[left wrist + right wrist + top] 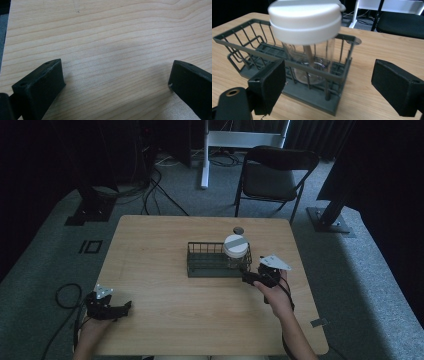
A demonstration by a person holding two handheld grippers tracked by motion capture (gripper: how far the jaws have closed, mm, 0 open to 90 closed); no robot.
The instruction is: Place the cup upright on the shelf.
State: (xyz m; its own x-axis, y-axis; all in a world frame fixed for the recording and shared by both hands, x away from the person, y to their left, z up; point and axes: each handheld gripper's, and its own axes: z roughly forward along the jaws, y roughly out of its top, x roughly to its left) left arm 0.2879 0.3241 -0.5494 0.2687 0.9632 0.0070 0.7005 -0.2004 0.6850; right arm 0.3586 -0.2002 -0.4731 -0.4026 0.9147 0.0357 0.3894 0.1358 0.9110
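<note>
A dark green wire basket [207, 268] [242, 47] sits mid-table. A clear jar with a white lid [235, 245] [305, 22] stands upright in its right end. My right gripper [248, 277] [328, 82] is open just off the basket's right front corner, jaws wide apart with nothing between them. My left gripper [124, 308] [116, 82] rests open near the table's front left corner, its jaws spread over bare wood.
A small round grey disc [238, 230] [357, 40] lies on the table [150, 250] behind the basket. A black folding chair [275, 175] and a white stand stand beyond the far edge. Cables run over the floor at left.
</note>
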